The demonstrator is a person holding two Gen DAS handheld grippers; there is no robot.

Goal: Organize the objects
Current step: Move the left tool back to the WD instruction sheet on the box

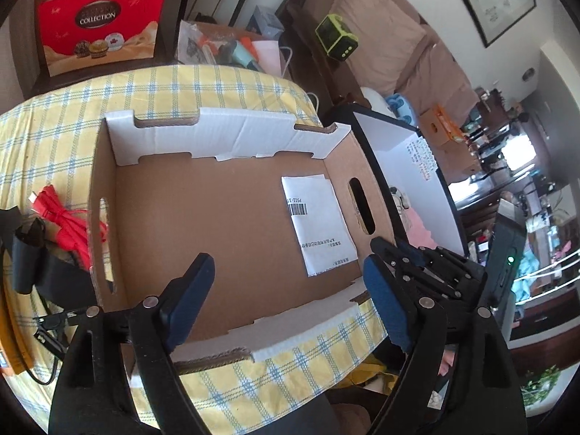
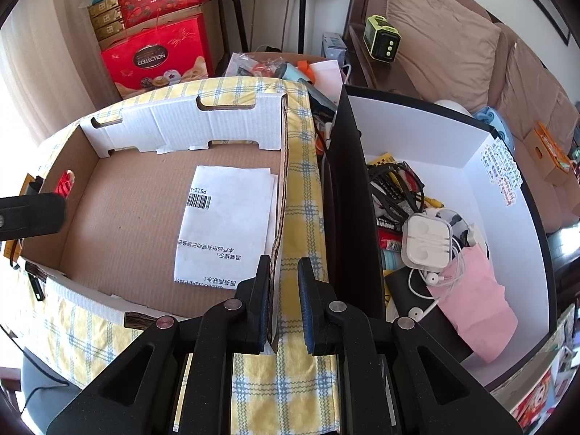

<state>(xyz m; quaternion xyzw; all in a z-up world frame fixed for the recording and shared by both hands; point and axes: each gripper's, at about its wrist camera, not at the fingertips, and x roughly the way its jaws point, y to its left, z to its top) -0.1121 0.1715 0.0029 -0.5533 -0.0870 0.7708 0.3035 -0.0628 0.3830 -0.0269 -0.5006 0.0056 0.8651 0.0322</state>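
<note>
- Your left gripper hangs above the near edge of the cardboard box with its jaws spread wide and nothing between them; the blue pads touch no object.
- Your right gripper is clenched on the right-hand wall of the cardboard box; that wall stands between the two pads, near the front corner.
- The cardboard box sits open on a table covered by a yellow and blue checked cloth. Its far wall is faced in white, and an oval handle hole is cut in the right wall.
- A folded white sheet with a barcode lies flat on the box floor, against the right wall. It is the only item on the floor.
- A bundle of red cable lies on the cloth outside the box, just beside the left wall.
- A black bin with a white lining stands just right of the table. It holds tangled cables, white earphones in a clear case and a pink pouch.
- A red gift bag stands beyond the table's far edge.
</note>
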